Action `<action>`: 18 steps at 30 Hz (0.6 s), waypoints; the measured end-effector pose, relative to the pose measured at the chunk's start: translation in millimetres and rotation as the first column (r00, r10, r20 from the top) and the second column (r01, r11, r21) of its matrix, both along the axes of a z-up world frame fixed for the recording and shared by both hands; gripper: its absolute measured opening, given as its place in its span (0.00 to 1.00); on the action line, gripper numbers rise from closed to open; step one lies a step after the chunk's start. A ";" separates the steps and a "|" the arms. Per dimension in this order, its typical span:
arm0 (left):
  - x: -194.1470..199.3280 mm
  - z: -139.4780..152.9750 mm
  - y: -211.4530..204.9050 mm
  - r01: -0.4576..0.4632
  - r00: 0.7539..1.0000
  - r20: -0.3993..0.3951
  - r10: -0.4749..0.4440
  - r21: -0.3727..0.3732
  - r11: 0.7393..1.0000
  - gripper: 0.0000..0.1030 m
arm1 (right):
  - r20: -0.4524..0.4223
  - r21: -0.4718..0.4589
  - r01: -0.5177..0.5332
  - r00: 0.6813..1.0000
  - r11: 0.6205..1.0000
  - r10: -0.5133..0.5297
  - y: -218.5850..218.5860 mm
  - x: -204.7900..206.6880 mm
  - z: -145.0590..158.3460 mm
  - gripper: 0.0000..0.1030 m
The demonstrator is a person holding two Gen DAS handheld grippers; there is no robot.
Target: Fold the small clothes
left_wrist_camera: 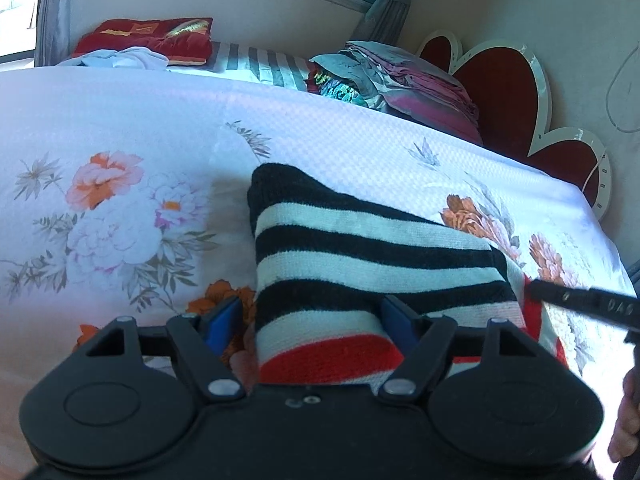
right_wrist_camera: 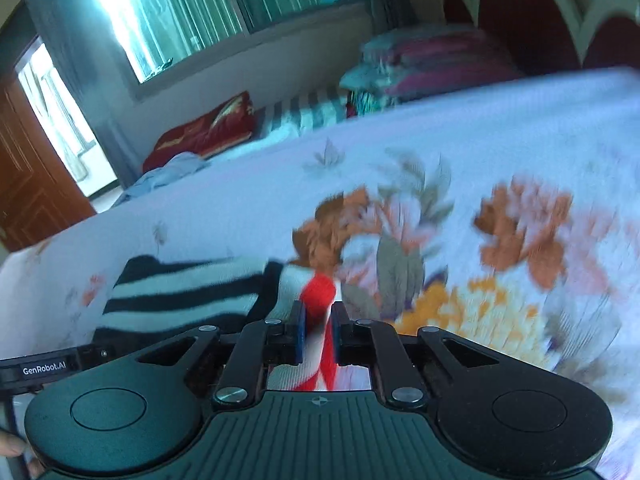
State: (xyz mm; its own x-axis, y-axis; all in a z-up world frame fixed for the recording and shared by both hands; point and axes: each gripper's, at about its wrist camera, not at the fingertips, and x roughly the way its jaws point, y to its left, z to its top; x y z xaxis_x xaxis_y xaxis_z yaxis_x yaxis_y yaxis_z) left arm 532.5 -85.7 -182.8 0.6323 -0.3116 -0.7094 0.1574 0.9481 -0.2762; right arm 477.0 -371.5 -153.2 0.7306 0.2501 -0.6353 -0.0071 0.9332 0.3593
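Observation:
A small knitted garment (left_wrist_camera: pixel 360 240) with black and white stripes and a red band lies folded on the flowered bedsheet (left_wrist_camera: pixel 120 120). My left gripper (left_wrist_camera: pixel 310 320) straddles its near end. The right blue pad touches the fabric, the left pad stands a little off its edge, and the jaws are wide apart. In the right wrist view, which is motion-blurred, the garment (right_wrist_camera: pixel 180 292) stretches off to the left. My right gripper (right_wrist_camera: pixel 318 332) is shut on its red and white corner. One finger of the right gripper (left_wrist_camera: pixel 580 304) shows at the garment's right edge in the left wrist view.
At the far side of the bed lie a red pillow (left_wrist_camera: pixel 148 38), a crumpled light blue cloth (left_wrist_camera: pixel 120 58) and a stack of folded clothes (left_wrist_camera: pixel 400 76). A red heart-shaped headboard (left_wrist_camera: pixel 500 88) stands to the right. A hand (left_wrist_camera: pixel 626 420) shows at the lower right edge.

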 end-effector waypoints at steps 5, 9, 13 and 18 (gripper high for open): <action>-0.4 0.8 -5.5 0.002 1.000 0.010 -0.002 0.022 1.000 0.72 | 0.058 -0.038 -0.069 0.996 0.997 0.071 25.4 5.0 19.2 0.10; -1.3 -1.7 -3.0 0.000 1.000 0.007 0.000 0.016 1.000 0.74 | -0.020 -0.189 -0.113 0.994 0.975 0.111 40.3 9.5 -10.5 0.06; -4.5 2.5 -3.4 -0.003 1.000 0.009 0.003 0.025 1.000 0.73 | -0.039 -0.146 -0.086 0.996 0.986 0.081 28.8 13.2 -20.3 0.00; -30.6 17.7 7.1 0.009 0.999 0.031 -0.009 -0.011 1.000 0.71 | -0.012 -0.079 -0.052 0.999 0.996 0.051 12.2 -4.2 -0.9 0.00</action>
